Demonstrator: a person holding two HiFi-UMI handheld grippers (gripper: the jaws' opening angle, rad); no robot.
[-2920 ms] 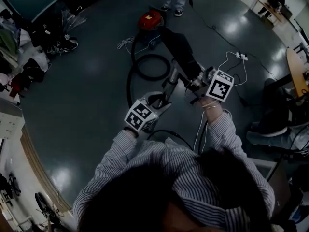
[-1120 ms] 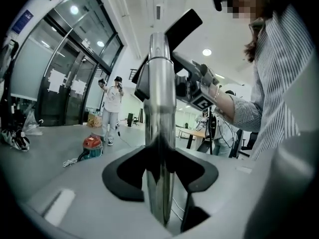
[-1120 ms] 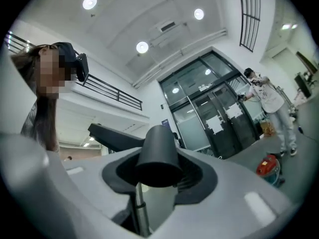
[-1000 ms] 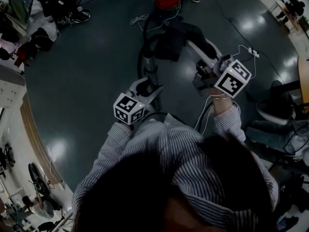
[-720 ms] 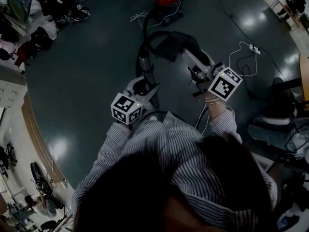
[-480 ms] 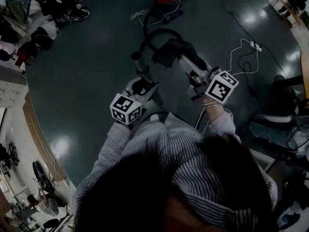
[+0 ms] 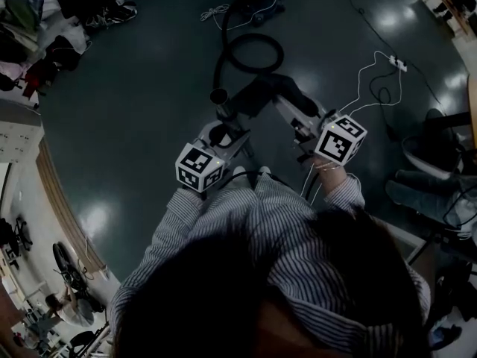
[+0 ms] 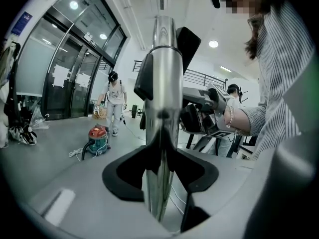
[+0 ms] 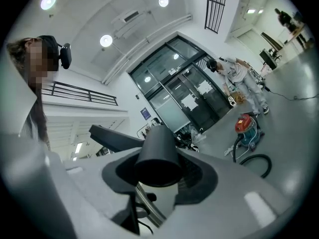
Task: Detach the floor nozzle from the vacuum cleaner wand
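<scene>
Now that the nozzle (image 7: 261,94) has pulled free, my right gripper (image 9: 159,177), clamped on its black neck, has lowered it just right of the wand (image 8: 162,83). My left gripper (image 8: 160,171) clamps the wand. I'd call it detached.

A white cable (image 7: 363,80) with a power strip (image 7: 397,64) trails over the dark floor (image 7: 134,125). Shoes (image 7: 115,13) lie at its far left edge, with a bicycle (image 7: 68,263) nearer. A person (image 8: 114,103) stands beside tall glass doors (image 8: 65,78), under round ceiling lights (image 9: 105,40)
</scene>
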